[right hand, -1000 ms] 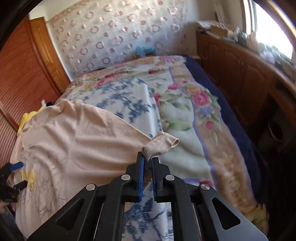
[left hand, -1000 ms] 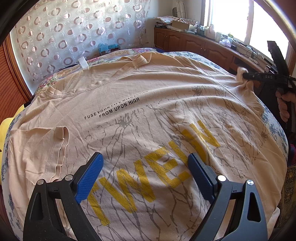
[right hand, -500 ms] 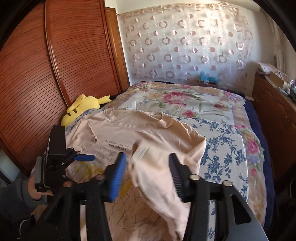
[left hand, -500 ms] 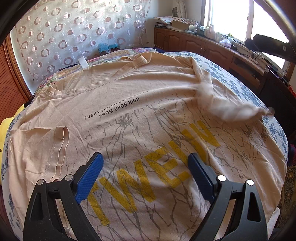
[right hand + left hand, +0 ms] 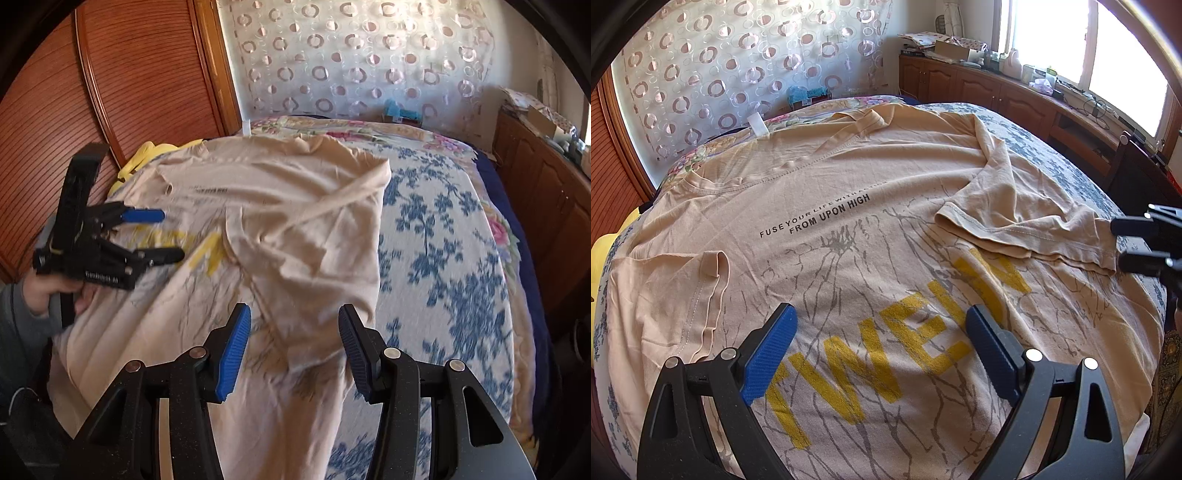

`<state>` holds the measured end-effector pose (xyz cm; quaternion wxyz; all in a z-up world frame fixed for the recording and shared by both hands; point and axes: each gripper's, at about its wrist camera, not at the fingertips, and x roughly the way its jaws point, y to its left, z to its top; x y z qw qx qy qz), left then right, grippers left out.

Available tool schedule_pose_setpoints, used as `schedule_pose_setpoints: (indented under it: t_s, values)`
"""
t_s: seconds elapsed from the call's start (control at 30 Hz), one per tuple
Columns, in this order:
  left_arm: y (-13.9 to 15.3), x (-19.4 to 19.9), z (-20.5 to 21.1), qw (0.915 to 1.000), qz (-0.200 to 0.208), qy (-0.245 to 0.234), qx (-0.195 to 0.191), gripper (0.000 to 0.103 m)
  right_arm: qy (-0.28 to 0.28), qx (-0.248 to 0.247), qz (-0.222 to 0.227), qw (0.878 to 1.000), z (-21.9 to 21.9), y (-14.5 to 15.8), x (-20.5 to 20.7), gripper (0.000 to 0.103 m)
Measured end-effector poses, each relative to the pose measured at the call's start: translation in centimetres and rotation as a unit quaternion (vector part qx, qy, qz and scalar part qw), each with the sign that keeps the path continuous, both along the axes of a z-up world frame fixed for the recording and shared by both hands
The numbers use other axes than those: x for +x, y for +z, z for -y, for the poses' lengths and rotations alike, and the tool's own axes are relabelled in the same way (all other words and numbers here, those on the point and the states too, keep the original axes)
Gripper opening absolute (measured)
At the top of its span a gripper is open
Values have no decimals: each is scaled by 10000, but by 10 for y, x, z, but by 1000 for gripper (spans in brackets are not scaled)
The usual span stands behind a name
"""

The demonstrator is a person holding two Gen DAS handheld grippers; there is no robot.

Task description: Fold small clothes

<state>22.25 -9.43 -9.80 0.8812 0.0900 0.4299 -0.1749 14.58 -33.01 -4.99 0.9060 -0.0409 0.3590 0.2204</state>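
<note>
Both grippers, left (image 5: 879,349) and right (image 5: 294,345), hovering with jaws spread above beige T-shirt (image 5: 849,221), sleeve (image 5: 1027,225) folded inward.

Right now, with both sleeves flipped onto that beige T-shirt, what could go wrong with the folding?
1. The right sleeve lies crumpled and slanted over the yellow lettering of the beige T-shirt; folding over it may lock in creases.
2. Both the left gripper and the right gripper are open and hold nothing, so a careless regrasp could drag the cloth across the floral bedspread.
</note>
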Motion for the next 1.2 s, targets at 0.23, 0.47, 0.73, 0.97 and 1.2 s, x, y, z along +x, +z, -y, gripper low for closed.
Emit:
schedule_pose_setpoints:
  t_s: [0.23, 0.47, 0.73, 0.97, 1.2]
  values:
    - [0, 0, 0, 10000, 0, 0, 1, 93, -339, -169, -36, 9993, -11, -2, -22, 52]
    - [0, 0, 0, 10000, 4, -1, 13, 93, -574, -74, 28, 9983, -7, 0, -28, 52]
    - [25, 15, -2, 9962, -54, -336, -800, 73, -666, 337, 249, 9969, 2, -9, -36, 52]
    - [23, 49, 30, 9941, -391, -591, -816, 43, -711, 371, 290, 9964, 4, -11, -38, 51]
    - [12, 51, 56, 9948, -489, -820, -364, 28, -724, 431, 288, 9960, 7, -10, -38, 49]
